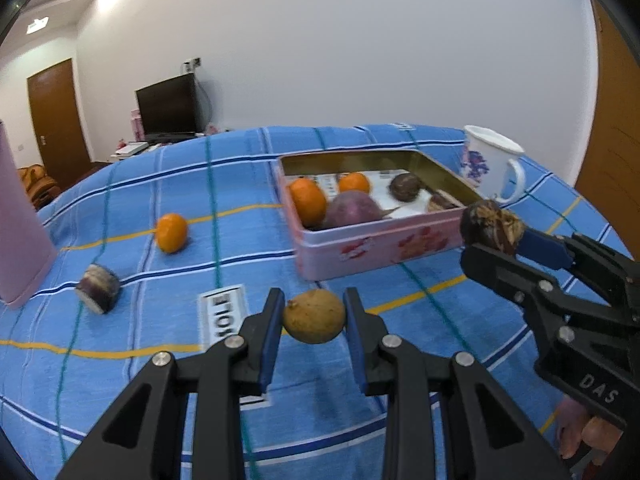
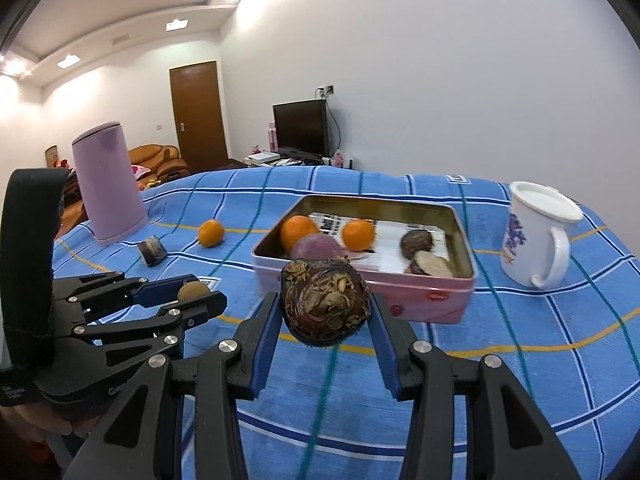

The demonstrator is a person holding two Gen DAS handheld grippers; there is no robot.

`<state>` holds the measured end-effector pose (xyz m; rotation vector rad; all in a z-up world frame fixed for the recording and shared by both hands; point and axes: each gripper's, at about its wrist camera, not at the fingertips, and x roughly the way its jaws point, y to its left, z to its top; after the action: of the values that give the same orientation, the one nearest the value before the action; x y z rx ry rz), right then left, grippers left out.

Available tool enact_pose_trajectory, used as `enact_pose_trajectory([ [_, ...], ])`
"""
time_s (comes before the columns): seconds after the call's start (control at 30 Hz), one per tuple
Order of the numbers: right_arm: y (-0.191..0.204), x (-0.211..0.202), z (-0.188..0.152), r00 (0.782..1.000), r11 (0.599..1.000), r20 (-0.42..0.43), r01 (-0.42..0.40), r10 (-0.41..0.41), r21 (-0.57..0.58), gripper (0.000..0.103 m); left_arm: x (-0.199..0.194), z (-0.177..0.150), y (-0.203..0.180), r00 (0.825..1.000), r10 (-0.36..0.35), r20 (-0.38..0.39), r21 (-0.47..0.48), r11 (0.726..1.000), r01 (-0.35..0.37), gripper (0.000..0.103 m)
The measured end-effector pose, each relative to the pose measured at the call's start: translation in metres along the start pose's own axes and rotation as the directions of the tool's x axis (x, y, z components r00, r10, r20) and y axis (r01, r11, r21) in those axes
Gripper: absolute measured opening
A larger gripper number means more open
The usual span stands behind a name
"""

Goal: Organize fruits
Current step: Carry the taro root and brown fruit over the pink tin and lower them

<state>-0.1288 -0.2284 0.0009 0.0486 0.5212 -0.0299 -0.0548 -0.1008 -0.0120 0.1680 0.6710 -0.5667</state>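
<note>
I held a flaky, firm dark fruit (image 2: 325, 304) across its middle in my right gripper (image 2: 325, 320), left gripper (image 1: 314, 316) clasping a small brown fruit (image 1: 315, 315)

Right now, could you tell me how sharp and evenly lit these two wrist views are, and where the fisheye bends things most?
Left wrist view: the tongs and yellow-brown fruit are fairly sharp; the purple fruit in the pink tin is smeared; the table edge bows strongly. Right wrist view: the dark husked fruit is crisp, ceiling lights blow out, and corners vignette black.
</note>
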Motion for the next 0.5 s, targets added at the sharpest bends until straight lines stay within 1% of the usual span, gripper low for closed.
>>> enact_pose_trajectory([
  [0.07, -0.006, -0.001, 0.000, 1.000, 1.000, 0.000, 0.011, -0.011, 0.005, 0.046, 0.002, 0.003, -0.008, 1.000, -0.022, 0.000, 0.012, 1.000, 0.022, 0.032],
  [0.23, -0.026, -0.003, 0.002, 0.999, 0.998, -0.005, 0.052, -0.052, 0.022, 0.046, 0.003, 0.017, -0.025, 0.999, -0.041, 0.024, 0.056, 0.998, 0.039, 0.032],
  [0.37, -0.044, 0.002, 0.018, 0.995, 0.995, -0.009, 0.096, -0.096, 0.025, 0.046, 0.009, 0.039, -0.035, 0.996, -0.071, 0.046, 0.057, 0.996, 0.068, 0.032],
  [0.5, -0.059, 0.016, 0.036, 0.993, 0.993, -0.020, 0.118, -0.118, 0.023, 0.046, 0.024, 0.064, -0.042, 0.995, -0.076, 0.059, 0.037, 0.997, 0.074, 0.032],
])
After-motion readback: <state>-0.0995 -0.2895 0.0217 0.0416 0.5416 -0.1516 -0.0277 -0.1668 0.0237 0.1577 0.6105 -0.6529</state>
